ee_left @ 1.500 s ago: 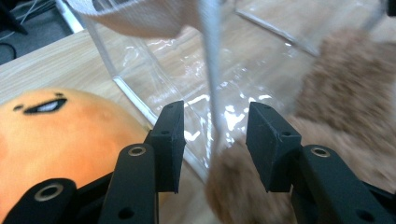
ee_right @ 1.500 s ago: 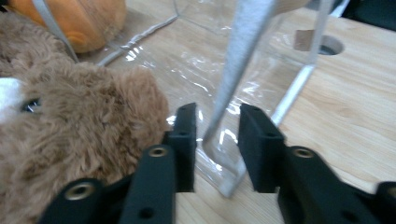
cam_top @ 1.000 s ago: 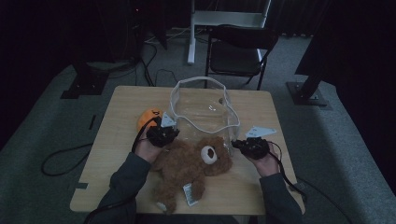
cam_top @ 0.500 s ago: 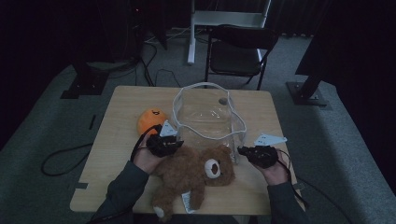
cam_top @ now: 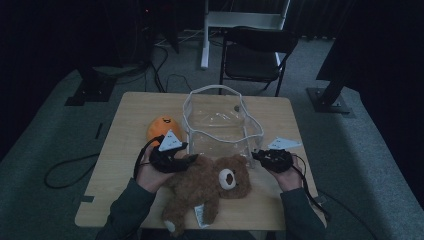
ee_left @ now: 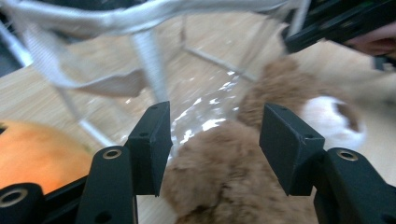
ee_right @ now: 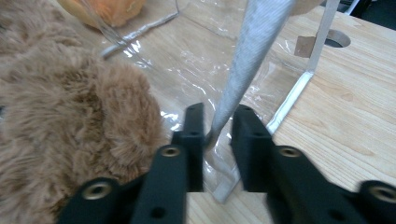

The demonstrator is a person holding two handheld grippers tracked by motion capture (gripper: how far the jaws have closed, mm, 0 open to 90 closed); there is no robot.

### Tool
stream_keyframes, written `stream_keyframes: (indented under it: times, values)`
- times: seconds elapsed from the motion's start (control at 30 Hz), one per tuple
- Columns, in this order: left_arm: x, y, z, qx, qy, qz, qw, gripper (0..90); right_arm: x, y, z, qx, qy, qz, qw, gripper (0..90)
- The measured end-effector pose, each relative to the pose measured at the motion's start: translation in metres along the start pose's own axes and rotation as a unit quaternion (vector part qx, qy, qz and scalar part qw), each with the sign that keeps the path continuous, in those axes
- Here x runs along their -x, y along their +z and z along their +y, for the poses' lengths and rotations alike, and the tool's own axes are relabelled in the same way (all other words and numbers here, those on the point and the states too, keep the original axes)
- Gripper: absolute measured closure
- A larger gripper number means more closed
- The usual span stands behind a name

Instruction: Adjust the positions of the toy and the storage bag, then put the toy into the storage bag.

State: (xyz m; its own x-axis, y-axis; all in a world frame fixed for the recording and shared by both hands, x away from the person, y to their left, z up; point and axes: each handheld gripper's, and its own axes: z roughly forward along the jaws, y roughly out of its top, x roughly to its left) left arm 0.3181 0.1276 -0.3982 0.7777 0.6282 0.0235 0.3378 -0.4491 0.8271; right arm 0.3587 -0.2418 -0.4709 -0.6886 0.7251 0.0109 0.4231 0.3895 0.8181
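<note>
The left hand-held gripper (ee_left: 212,142) is opening right over the teddy bear (cam_top: 210,187), while the right hand-held gripper (ee_right: 217,140) (jaws loosening) is straddling the clear bag's strap (ee_right: 247,60).

teddy bear (cam_top: 200,185): fluffy brown fur, a white snout with a dark brown nose, a white tag near its leg.
bag (cam_top: 220,125): see-through and shiny, with white-grey edges and a white-grey strap.
round soft toy (cam_top: 162,128): bright orange, with small dark marks on top.
table (cam_top: 125,145): light brown wood with thin lines in it.
left hand-held gripper (cam_top: 192,159): black, with a pale grey plate on top.
right hand-held gripper (cam_top: 256,155): black, with a pale grey plate and a black cable.
sleeves (cam_top: 125,212): dark grey-green.
chair (cam_top: 255,50): black.
floor (cam_top: 60,125): grey carpet.
</note>
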Motion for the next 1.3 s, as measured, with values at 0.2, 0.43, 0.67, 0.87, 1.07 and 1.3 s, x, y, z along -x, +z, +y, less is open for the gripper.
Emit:
stream_keyframes:
  times: [0.2,0.43,0.67,0.87,1.07,1.3]
  values:
    - [0.014,0.006,0.002,-0.004,0.036,-0.039,0.9986,41.0,0.0,0.005,0.0,-0.001,-0.002,0.002,1.0,48.5]
    - [0.02,0.021,-0.001,-0.025,0.059,-0.062,0.996,38.2,0.001,-0.002,-0.001,0.006,0.002,-0.016,0.9999,41.4]
    - [0.021,0.029,-0.002,-0.035,0.066,-0.066,0.995,36.6,0.007,-0.02,-0.003,0.021,0.019,-0.032,0.9991,38.7]
    - [0.02,0.033,-0.004,-0.039,0.065,-0.065,0.995,35.5,0.008,-0.024,-0.011,0.011,0.022,-0.026,0.9994,38.8]
    - [0.024,0.036,-0.006,-0.046,0.072,-0.067,0.9941,32.4,0.002,-0.021,-0.016,-0.007,0.009,-0.006,0.9999,42.6]
    - [0.036,0.041,-0.007,-0.052,0.084,-0.078,0.9921,29.9,-0.004,-0.015,-0.02,-0.023,-0.008,0.015,0.9996,49.7]
